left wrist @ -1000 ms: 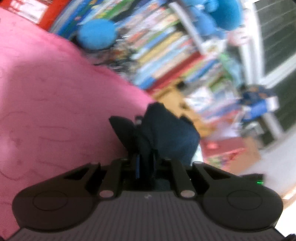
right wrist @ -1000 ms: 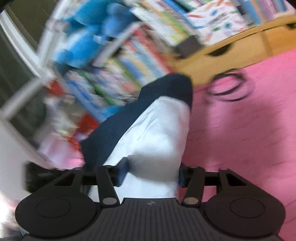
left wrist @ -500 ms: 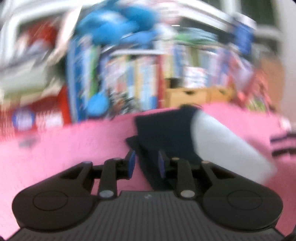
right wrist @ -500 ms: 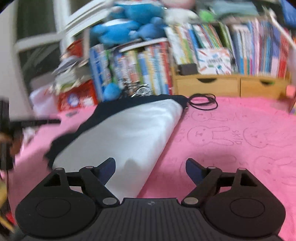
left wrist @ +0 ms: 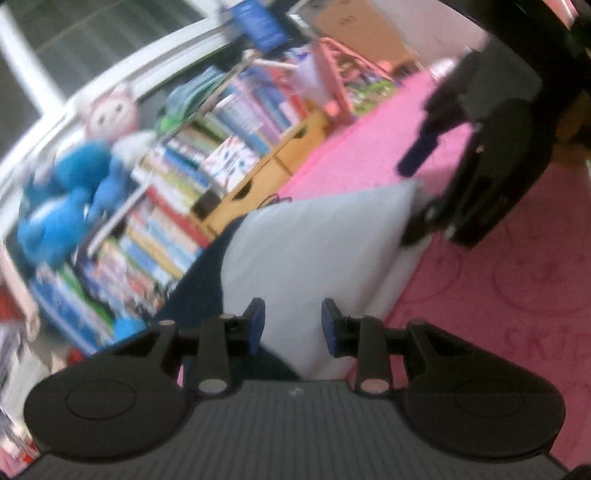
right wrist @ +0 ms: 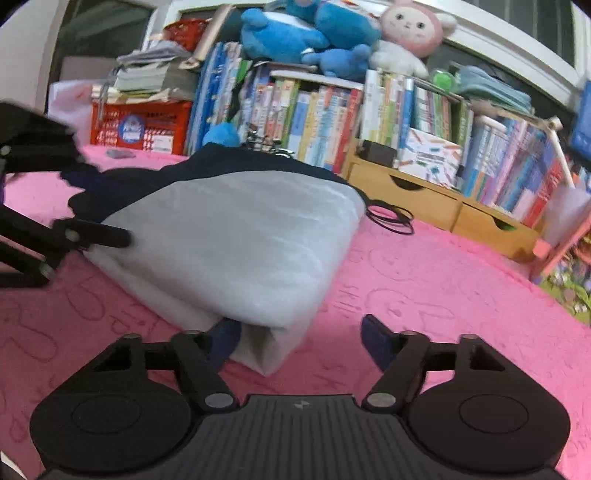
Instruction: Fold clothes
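Observation:
A folded garment (right wrist: 229, 240), grey-white on top with a navy part (right wrist: 221, 162) behind, lies on the pink bunny-print blanket (right wrist: 443, 295). My right gripper (right wrist: 301, 339) straddles its near corner and its jaws are closing. The left pad is at the cloth's edge and the right pad stands clear over the blanket. My left gripper (left wrist: 292, 326) hovers over the garment's (left wrist: 306, 243) other end, jaws opening, pads not pressing on the cloth. In the left wrist view the right gripper's fingers (left wrist: 419, 162) show at the far corner. In the right wrist view the left gripper's fingers (right wrist: 92, 234) touch the left edge.
A bookshelf (right wrist: 317, 110) packed with books runs along the back, with blue and pink plush toys (right wrist: 295, 33) on top. Wooden drawers (right wrist: 406, 195) stand at its foot. A black cable loop (right wrist: 391, 218) lies beside the garment. A red crate (right wrist: 140, 125) is at the back left.
The garment hung from both grippers a second ago and now lies folded on the blanket. Both grippers have let go and rolled back towards level. The right jaws opened wide, then narrowed.

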The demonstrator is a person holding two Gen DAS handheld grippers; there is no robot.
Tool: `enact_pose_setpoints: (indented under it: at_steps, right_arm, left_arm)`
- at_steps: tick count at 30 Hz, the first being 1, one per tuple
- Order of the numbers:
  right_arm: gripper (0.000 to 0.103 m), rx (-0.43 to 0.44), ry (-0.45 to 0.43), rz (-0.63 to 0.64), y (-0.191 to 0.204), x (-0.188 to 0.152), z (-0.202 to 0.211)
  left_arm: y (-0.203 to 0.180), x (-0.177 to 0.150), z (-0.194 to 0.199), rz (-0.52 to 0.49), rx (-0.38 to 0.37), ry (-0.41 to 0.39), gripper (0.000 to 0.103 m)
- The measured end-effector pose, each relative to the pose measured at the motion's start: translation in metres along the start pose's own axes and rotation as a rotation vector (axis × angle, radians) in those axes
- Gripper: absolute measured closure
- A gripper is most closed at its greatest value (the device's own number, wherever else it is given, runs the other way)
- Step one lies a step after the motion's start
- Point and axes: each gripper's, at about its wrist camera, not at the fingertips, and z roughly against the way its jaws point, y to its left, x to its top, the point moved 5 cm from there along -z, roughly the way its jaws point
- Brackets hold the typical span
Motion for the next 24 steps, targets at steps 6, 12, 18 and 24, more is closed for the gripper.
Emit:
enact_pose_setpoints:
  at_steps: [6, 12, 18, 24]
  right_arm:
    - [0.067, -0.012, -0.032, -0.024, 0.008, 0.012, -0.006]
    - [0.079, -0.005, -0.039, -0.067, -0.004, 0.015, -0.002]
    - [0.080, -0.016, -0.046, -0.053, -0.004, 0.015, 0.000]
    - [0.080, -0.024, -0.040, -0.015, 0.001, 0.009, -0.001]
  left_arm:
    - [-0.019, 0.013, 0.004, -0.050, -0.043, -0.044, 0.061]
    - [-0.031, 0.022, -0.002, -0.087, -0.066, -0.064, 0.050]
    - [-0.019, 0.007, -0.021, -0.101, 0.038, 0.055, 0.091]
    - [-0.006, -0.011, -0.014, -0.059, 0.046, 0.134, 0.093]
